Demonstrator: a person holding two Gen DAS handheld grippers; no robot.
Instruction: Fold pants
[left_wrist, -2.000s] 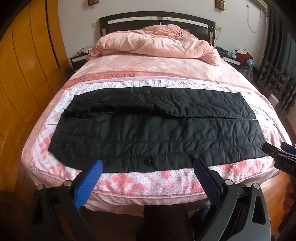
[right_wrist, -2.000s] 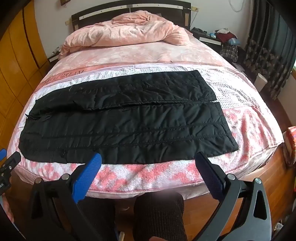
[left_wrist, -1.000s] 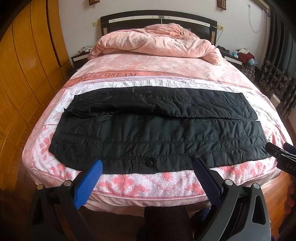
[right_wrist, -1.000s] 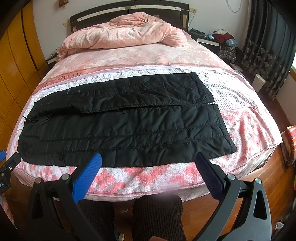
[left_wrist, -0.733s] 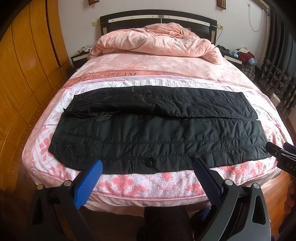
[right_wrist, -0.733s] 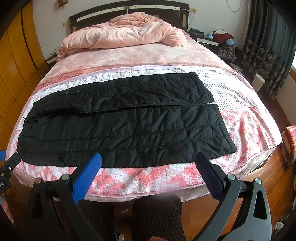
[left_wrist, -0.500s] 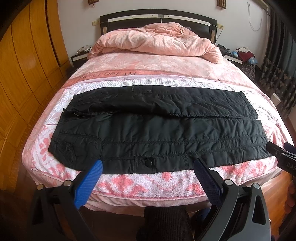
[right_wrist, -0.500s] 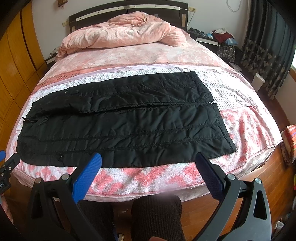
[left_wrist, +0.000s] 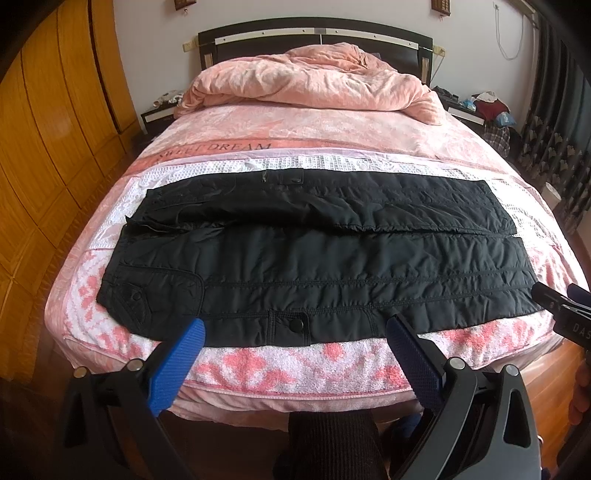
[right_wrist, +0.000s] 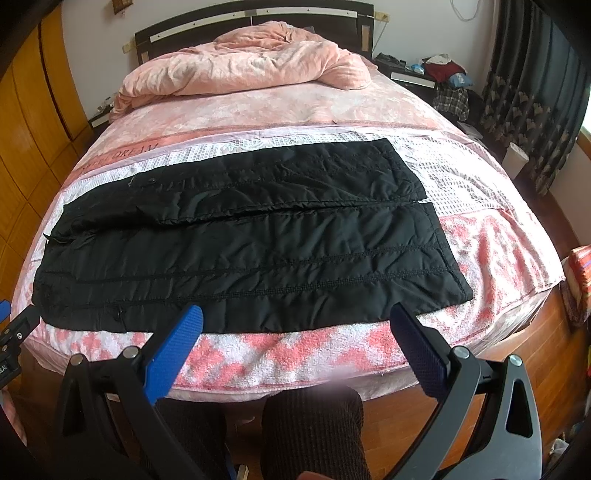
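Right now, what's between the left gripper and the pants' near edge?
Left wrist view: only a strip of pink-and-white towel separates the open left gripper from the black pants.

Soft, even daylight fills the room; both views are sharp, bowing strongly outward with dark corners.

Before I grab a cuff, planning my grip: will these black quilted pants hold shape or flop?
The pants look puffy and quilted, so probably light but floppy. The shiny fabric may slip. Both the left gripper and right gripper are open.
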